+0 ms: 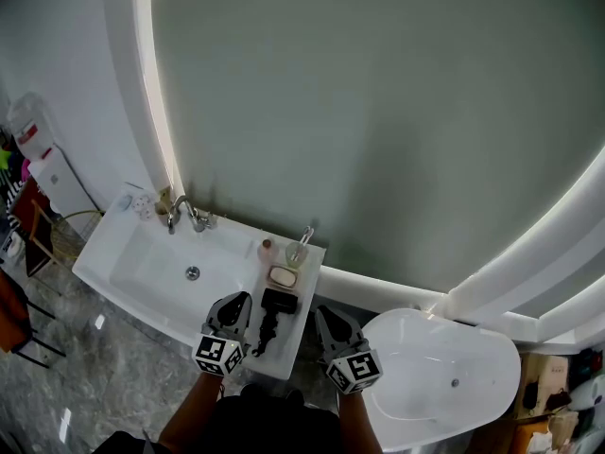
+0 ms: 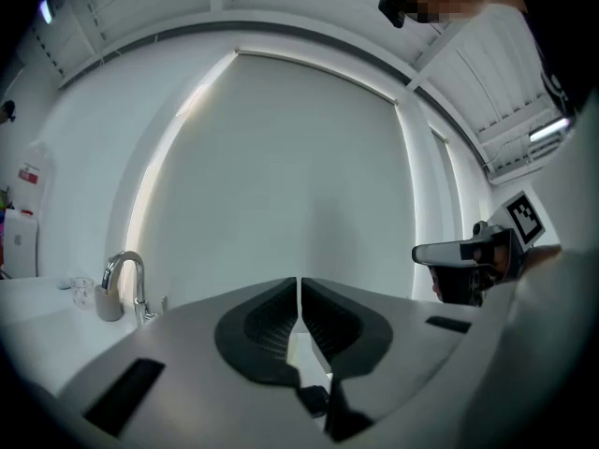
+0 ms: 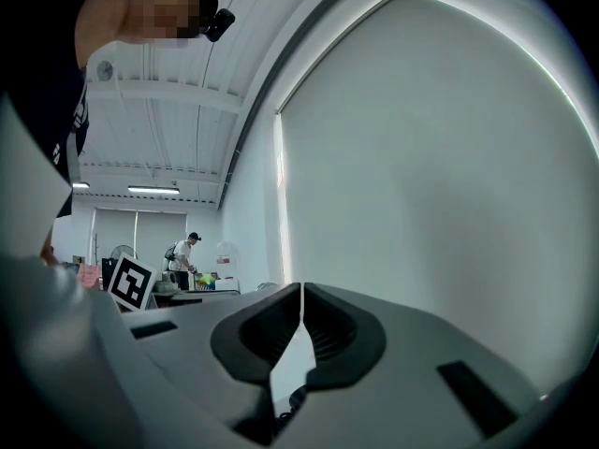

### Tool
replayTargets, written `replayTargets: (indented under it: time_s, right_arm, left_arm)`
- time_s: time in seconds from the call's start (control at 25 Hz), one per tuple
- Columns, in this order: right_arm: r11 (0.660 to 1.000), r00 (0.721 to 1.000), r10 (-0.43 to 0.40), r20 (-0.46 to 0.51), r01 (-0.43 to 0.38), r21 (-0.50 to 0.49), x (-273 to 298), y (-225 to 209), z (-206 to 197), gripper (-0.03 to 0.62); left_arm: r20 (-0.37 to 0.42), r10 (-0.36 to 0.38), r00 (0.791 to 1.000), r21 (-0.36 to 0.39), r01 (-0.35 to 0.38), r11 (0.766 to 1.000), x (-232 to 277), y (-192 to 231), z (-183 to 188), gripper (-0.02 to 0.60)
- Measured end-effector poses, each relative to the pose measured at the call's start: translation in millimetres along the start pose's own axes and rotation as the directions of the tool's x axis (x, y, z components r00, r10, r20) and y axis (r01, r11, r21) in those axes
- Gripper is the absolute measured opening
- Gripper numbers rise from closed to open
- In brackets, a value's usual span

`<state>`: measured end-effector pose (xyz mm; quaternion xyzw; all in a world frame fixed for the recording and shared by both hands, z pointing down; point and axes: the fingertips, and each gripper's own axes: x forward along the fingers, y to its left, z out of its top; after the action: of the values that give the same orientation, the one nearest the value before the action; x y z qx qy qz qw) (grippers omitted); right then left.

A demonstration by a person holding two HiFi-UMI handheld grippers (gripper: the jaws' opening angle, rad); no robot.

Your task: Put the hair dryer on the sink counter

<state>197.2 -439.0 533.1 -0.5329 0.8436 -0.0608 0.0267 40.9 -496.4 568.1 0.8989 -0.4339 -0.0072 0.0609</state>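
Observation:
The black hair dryer (image 1: 273, 310) lies on the white sink counter (image 1: 286, 350), its cord trailing towards the front edge. My left gripper (image 1: 237, 303) hovers just left of it, apart from it. In the left gripper view the jaws (image 2: 299, 293) are pressed together with nothing between them. My right gripper (image 1: 327, 316) is held off the counter's right edge. It is shut and empty too, as the right gripper view (image 3: 301, 303) shows. Both point level at the big lit mirror.
A soap dish (image 1: 282, 276), a small bottle (image 1: 267, 247) and a glass dispenser (image 1: 298, 252) stand at the counter's back. The basin (image 1: 142, 265) with its chrome faucet (image 1: 183, 213) is at the left. A white tub (image 1: 444, 376) sits at the right.

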Motion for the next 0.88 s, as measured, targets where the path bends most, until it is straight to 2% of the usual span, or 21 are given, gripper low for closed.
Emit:
replayTargets:
  time_s: [0.08, 0.28, 0.44, 0.88]
  right_arm:
    - [1.0, 1.0, 0.007, 0.003, -0.007, -0.017, 0.9, 1.5, 2.6, 0.032]
    - [1.0, 1.0, 0.016, -0.004, -0.016, -0.022, 2.2, 2.4, 1.1, 0.032]
    - [0.998, 0.999, 0.038, -0.014, -0.039, -0.047, 6.1, 8.9, 0.3, 0.032]
    - [0.997, 0.999, 0.022, -0.023, -0.024, -0.077, 8.5, 11.9, 1.1, 0.029]
  left_arm:
    - [-0.003, -0.013, 1.0, 0.014, 0.013, 1.0, -4.5, -5.4, 3.7, 0.025]
    - [0.002, -0.054, 0.999, 0.084, 0.053, 0.995, -6.5, -23.4, 14.5, 0.023]
    - [0.02, -0.085, 0.996, 0.024, 0.085, 0.996, -7.6, -26.2, 23.1, 0.023]
    - [0.011, -0.102, 0.995, 0.042, 0.102, 0.994, -14.0, -26.3, 30.4, 0.023]
